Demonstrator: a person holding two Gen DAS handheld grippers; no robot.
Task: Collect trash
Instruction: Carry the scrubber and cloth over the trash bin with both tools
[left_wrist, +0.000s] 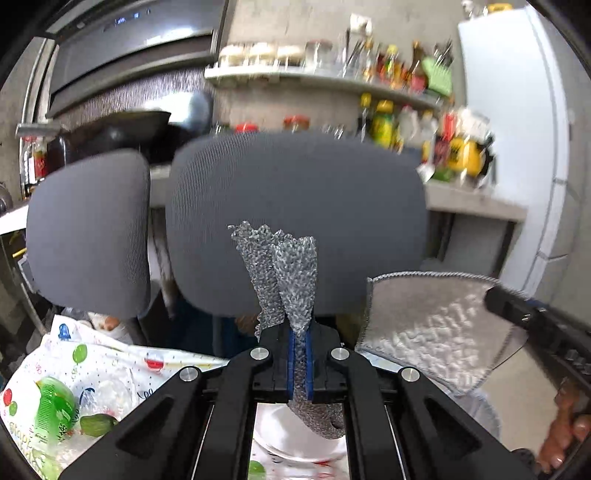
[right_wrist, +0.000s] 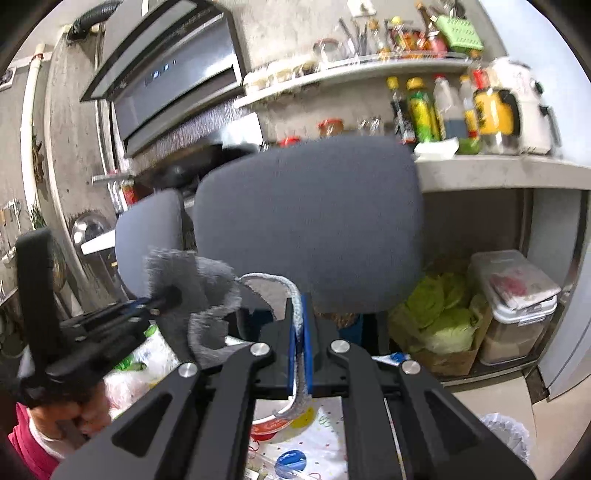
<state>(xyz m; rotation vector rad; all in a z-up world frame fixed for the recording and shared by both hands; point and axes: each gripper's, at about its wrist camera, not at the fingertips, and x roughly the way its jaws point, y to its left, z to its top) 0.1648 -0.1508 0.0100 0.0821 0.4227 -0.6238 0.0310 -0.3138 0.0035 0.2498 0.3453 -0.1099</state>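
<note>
My left gripper (left_wrist: 300, 332) is shut on a grey speckled mesh cloth (left_wrist: 291, 273), which sticks up from the blue pads and hangs down behind them. To its right, a grey towel with a stitched edge (left_wrist: 436, 325) hangs from the right gripper (left_wrist: 495, 297). In the right wrist view, my right gripper (right_wrist: 301, 306) is shut on that towel's hem (right_wrist: 297, 295). The left gripper (right_wrist: 162, 299) is at the left, holding the fuzzy mesh cloth (right_wrist: 207, 295) in the air. A hand (right_wrist: 74, 413) grips its handle.
Two grey chair backs (left_wrist: 295, 221) (left_wrist: 88, 229) stand close ahead. Below lie a patterned tablecloth (right_wrist: 317, 435), crumpled plastic wrappers (left_wrist: 55, 406) and a white bowl (left_wrist: 295, 439). A lined bin (right_wrist: 506, 432) sits lower right. A cabbage box (right_wrist: 443, 317) sits under the cluttered counter (right_wrist: 498, 173).
</note>
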